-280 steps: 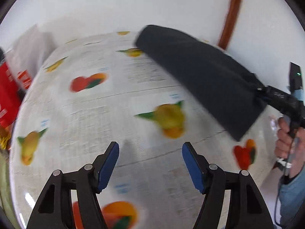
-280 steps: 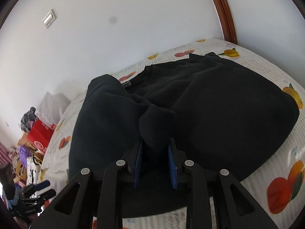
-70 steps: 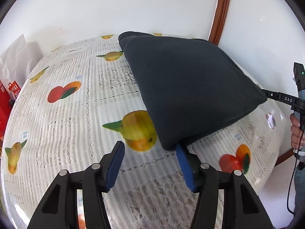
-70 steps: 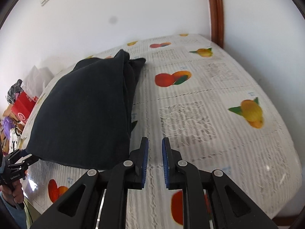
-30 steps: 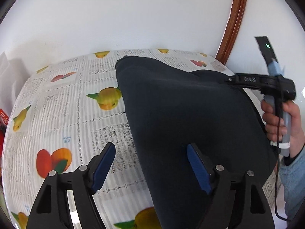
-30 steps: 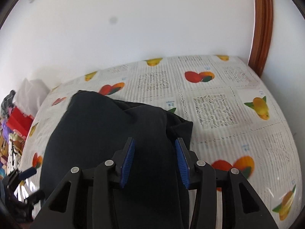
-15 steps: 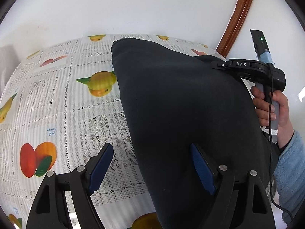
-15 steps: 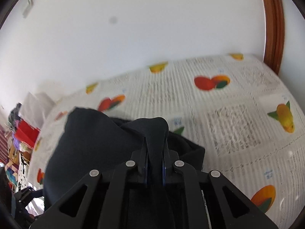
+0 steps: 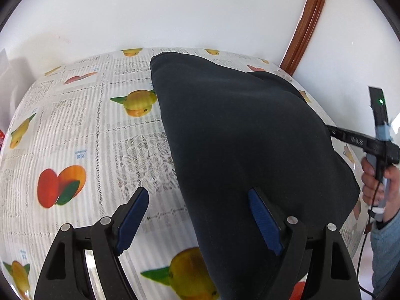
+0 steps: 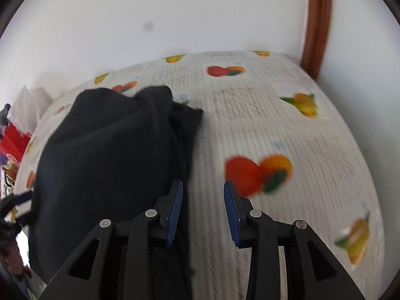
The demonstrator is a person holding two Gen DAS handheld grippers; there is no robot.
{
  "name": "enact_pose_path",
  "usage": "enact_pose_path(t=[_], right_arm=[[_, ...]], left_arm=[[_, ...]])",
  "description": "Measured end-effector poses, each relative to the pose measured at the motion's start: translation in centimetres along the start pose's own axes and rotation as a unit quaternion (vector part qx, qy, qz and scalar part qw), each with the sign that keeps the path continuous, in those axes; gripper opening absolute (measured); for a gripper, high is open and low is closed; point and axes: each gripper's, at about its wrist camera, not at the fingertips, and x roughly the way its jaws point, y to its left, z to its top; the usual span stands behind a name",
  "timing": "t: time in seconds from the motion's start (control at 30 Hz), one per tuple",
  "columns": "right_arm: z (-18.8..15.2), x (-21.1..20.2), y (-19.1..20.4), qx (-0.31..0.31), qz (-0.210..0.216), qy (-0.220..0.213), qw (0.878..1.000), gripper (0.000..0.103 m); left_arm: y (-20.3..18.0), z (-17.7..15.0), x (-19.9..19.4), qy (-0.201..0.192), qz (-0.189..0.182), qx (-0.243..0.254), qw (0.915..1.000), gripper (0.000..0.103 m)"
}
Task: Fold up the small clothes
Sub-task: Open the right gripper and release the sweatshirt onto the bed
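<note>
I see the dark navy garment lying folded on the fruit-print tablecloth covering the worktop. My left gripper is spread wide over its near edge, holding nothing. My right gripper is parted and empty, just beside the garment's right edge.

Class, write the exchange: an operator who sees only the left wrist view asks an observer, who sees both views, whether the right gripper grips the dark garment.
Operator: Is the right gripper shut on the dark garment?
Observer: No. Its jaws stand open, with only tablecloth between them.
Operator: Where does the garment lie from there?
Observer: Beside the gripper's left finger, outside the gap, with its stacked layers showing along that edge.
</note>
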Motion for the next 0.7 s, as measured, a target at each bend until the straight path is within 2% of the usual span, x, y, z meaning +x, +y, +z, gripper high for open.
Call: enact_pose_path(t=[0.23, 0.47, 0.6, 0.7], right_arm=[[-6.8, -5.5, -1.4, 0.010, -0.002, -0.023, 1.000, 0.034], [-11.2, -8.6, -2.1, 0.022, -0.014, -0.027, 0.999, 0.035], [-13.2, -8.7, -1.9, 0.017, -0.010, -0.015, 1.000, 0.035], [-14.5, -8.3, -1.0, 0.001, -0.015, -0.009, 1.000, 0.035]], left_arm=[[-0.3, -2.4, -2.6, -0.004, 0.017, -0.003, 0.9998, 0.081], [-0.5, -5.4, -4.4, 0.002, 0.024, 0.004, 0.9997, 0.078], [-0.6, -7.8, -5.7, 0.001, 0.014, 0.009, 0.9999, 0.076], [-1.0, -8.9, -5.8, 0.011, -0.012, 0.013, 0.9998, 0.073]])
